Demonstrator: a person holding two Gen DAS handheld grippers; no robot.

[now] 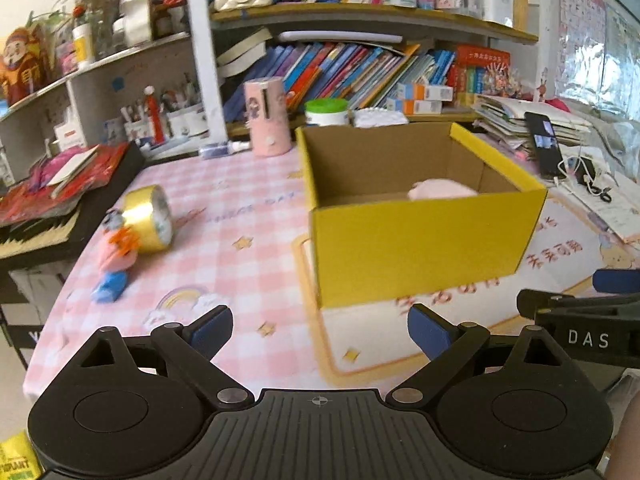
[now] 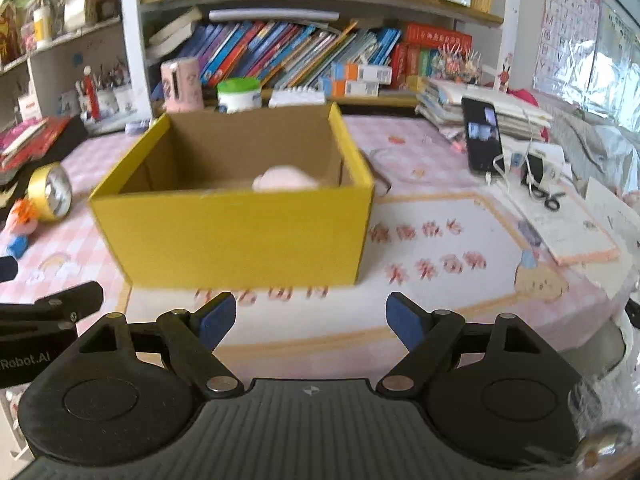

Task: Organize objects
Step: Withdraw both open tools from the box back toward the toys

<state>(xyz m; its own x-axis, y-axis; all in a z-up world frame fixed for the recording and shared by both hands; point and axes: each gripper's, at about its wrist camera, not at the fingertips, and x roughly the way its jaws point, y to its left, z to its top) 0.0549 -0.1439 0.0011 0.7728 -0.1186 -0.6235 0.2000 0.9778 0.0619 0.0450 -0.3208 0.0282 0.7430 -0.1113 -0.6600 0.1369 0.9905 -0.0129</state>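
Mostly hidden in the yellow box

The box's front wall (image 2: 240, 236) hides all but the blurred top of a pink soft thing (image 2: 286, 179); the small toy (image 1: 116, 258) near the table's left edge is too smeared to identify.

The box (image 1: 424, 240) is bright yellow outside and plain brown cardboard inside, with a pale pink soft thing (image 1: 442, 191) in it. Under the box, the tablecloth (image 1: 224, 216) is pink-and-white check with small gold stars. Left of the box lie a shiny gold tape roll (image 1: 148, 218) and a pink, orange and blue toy (image 1: 114, 264).
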